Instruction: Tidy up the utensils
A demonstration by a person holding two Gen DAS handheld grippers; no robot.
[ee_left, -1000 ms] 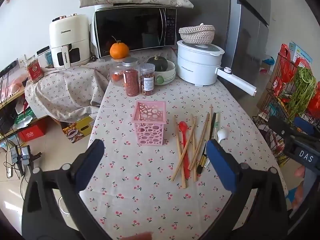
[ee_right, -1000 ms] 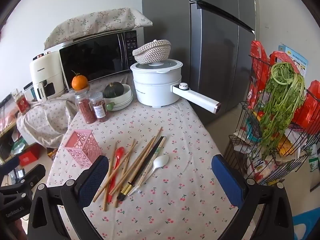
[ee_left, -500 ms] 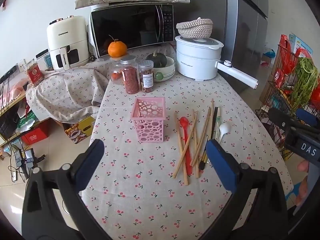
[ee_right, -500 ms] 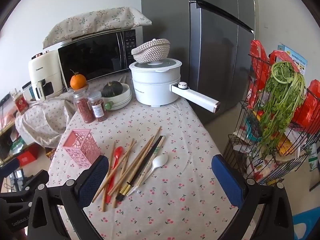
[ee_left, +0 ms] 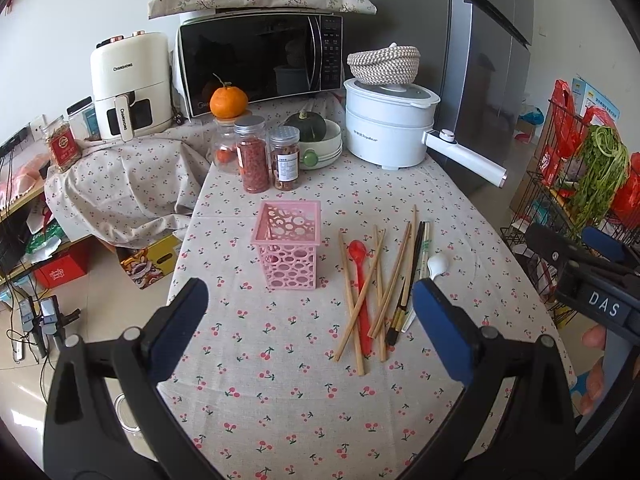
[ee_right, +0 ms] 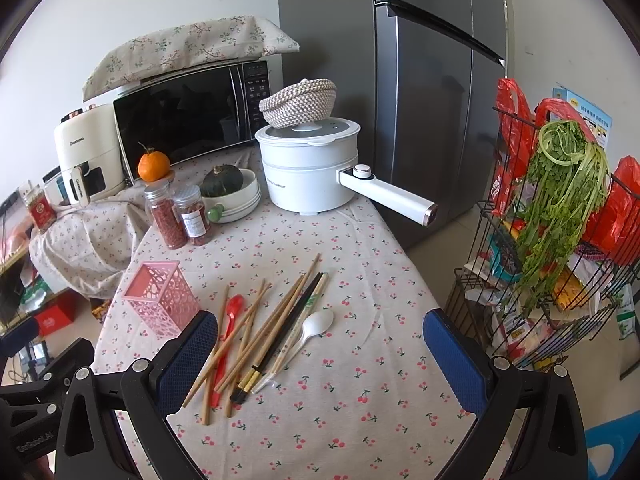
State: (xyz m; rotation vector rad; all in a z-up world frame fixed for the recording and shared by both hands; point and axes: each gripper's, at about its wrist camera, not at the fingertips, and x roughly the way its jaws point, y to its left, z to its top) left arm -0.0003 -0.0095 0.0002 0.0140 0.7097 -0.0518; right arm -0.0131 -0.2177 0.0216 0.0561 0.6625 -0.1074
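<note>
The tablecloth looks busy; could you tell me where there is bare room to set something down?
Free: the near stretch of tablecloth in front of the pink basket, and the strip right of the white spoon. Crowded: the chopsticks pile and the jars at the back.

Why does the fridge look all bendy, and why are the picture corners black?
It's the fisheye lens. In the right wrist view the fridge door edges bow outward, and the dark corners are the lens rim. In the left wrist view the fridge leans inward too, while the pink basket near the middle looks almost straight. Both views are bright, sharp daylight.
</note>
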